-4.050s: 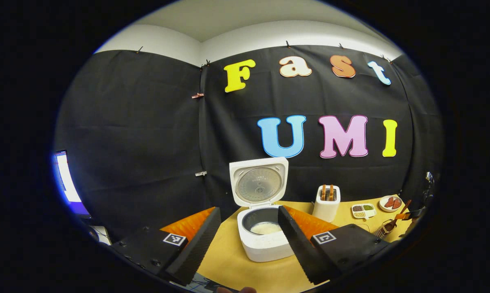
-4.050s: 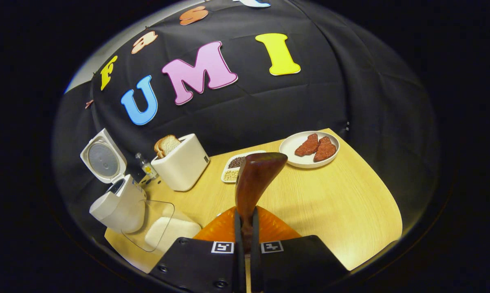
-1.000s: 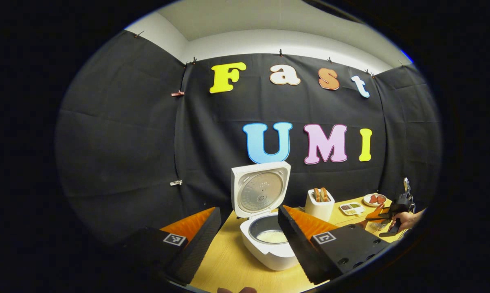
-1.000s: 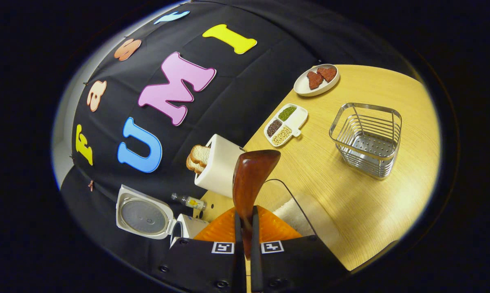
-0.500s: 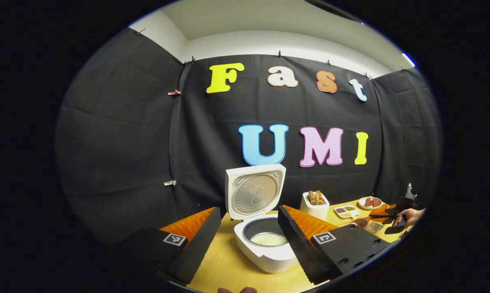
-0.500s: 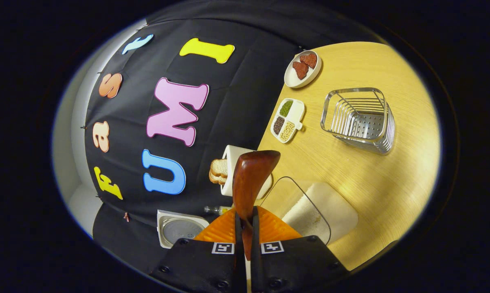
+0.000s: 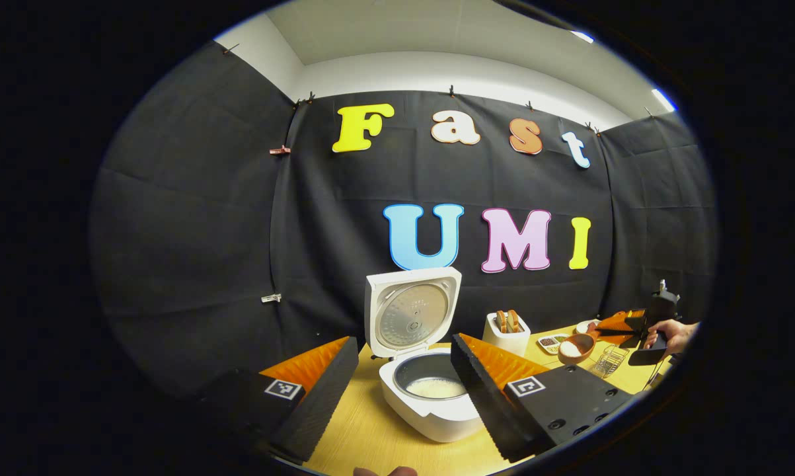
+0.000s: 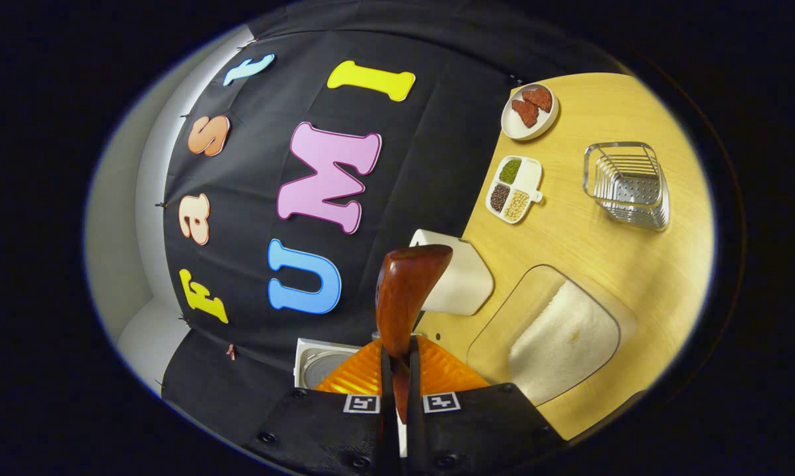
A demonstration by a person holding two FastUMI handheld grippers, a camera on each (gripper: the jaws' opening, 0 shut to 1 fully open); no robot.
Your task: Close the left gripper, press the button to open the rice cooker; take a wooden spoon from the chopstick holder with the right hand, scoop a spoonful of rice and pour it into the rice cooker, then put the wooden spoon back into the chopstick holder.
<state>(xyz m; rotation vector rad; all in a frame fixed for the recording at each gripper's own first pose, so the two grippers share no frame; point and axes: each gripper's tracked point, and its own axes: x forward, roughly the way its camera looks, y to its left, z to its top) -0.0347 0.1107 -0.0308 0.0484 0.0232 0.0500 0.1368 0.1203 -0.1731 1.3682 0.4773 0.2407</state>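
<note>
Right gripper (image 8: 397, 390): fingers pressed together on the handle of the wooden spoon (image 8: 407, 294); in its own view the bowl shows from behind, rolled well over compared with four seconds ago.

Spoon load: in the left gripper view the spoon (image 7: 574, 348) now carries a white heap of rice. Half a second ago it was low at the rice container; now it is lifted clear, held by a hand (image 7: 665, 334) at the table's right end.

Left gripper (image 7: 404, 390): fingers spread wide apart, holding nothing, hanging in front of the rice cooker (image 7: 430, 400) much as it did a second ago.

Rice cooker: near the table's left end, lid (image 7: 412, 313) standing upright and open, a layer of white rice in the inner pot. The button step looks done.

Rice container (image 8: 556, 334): clear tub of rice on the table's front part, just beside the white toaster (image 8: 453, 277).

Chopstick holder (image 8: 627, 182): wire basket toward the table's right edge, well apart from the spoon; it appears empty, though it is small in this view.

Back edge: a divided dish of beans (image 8: 513, 188) and a plate of red meat slices (image 8: 530, 109).

What it means: the scoop is made; carrying it level to the open pot and tipping it in comes next, then the return to the holder.
</note>
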